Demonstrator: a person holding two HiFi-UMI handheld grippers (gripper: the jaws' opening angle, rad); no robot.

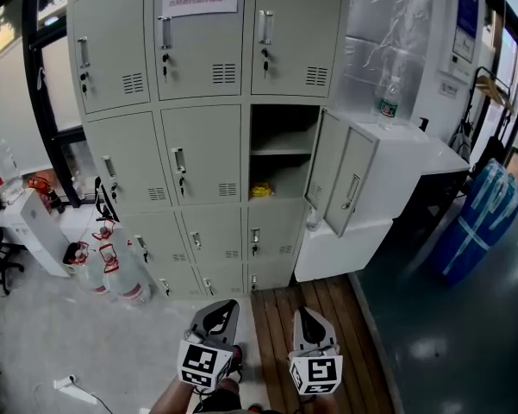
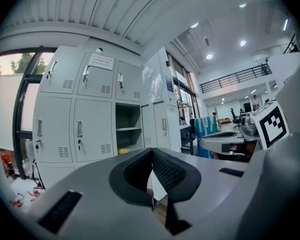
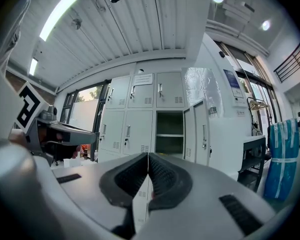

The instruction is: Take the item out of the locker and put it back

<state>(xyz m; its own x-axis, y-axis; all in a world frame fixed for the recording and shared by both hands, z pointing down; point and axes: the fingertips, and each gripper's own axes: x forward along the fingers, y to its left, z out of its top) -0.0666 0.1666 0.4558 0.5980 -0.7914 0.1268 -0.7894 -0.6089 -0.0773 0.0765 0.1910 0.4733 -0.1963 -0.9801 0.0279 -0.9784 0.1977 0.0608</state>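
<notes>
The grey locker bank (image 1: 198, 128) stands ahead, with one compartment (image 1: 280, 149) in the right column open and its door (image 1: 340, 175) swung out to the right. A small yellow item (image 1: 261, 191) lies on that compartment's floor, below its shelf. The left gripper view shows the same open compartment (image 2: 128, 134) and yellow item (image 2: 123, 150). My left gripper (image 1: 227, 306) and right gripper (image 1: 304, 315) hang low in front of the lockers, well short of them. Both are shut with nothing between the pads (image 2: 164, 169) (image 3: 159, 176). The right gripper view looks at the open compartment (image 3: 169, 134).
A white cabinet (image 1: 414, 158) with a water bottle (image 1: 390, 102) on top stands behind the open door. Large water jugs (image 1: 112, 270) sit on the floor at the left. At the right leans a blue wrapped bundle (image 1: 483, 218). Wooden planks (image 1: 327, 309) lie underfoot.
</notes>
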